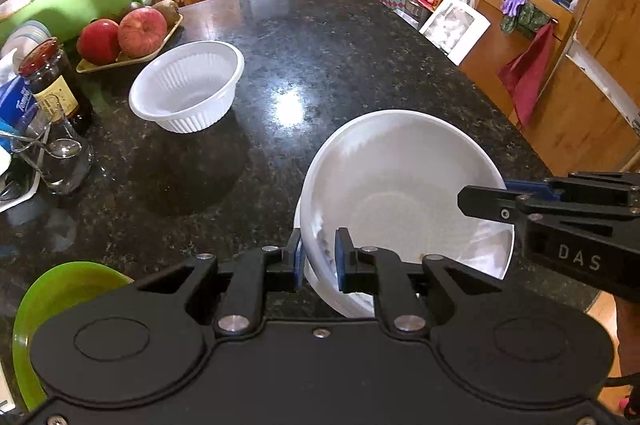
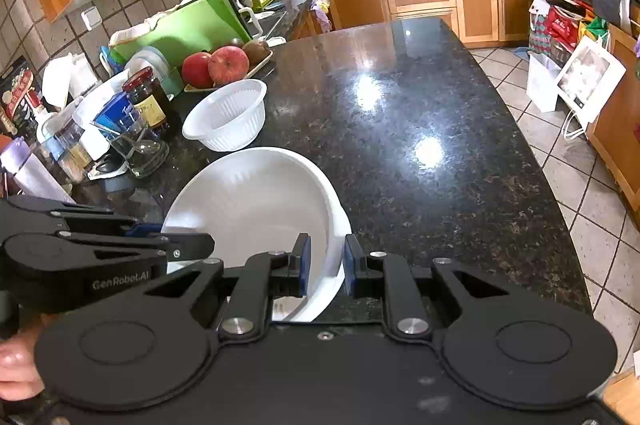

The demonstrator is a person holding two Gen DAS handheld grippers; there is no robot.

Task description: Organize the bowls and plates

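- Blue pads of our left tool [image 1: 319, 257] and right tool [image 2: 327, 265] are both closed on the rim of the smooth white bowl [image 1: 400, 193], at opposite sides, so we think the load is shared.
- The bowl hangs tilted over the dark desk [image 1: 320, 45], its mouth facing up and away from us; being round, it has no long axis.
- The ribbed white bowl [image 1: 188, 85] stands upright, apart, near the apples [image 1: 124, 35].

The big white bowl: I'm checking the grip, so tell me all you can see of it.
The big white bowl is smooth, glossy, plastic-looking and round, with a thin rim, empty but for a small brownish fleck inside. It is tilted over the dark counter. The left gripper pinches its rim on one side, the right gripper on the opposite side. Whether its base touches the counter cannot be told.
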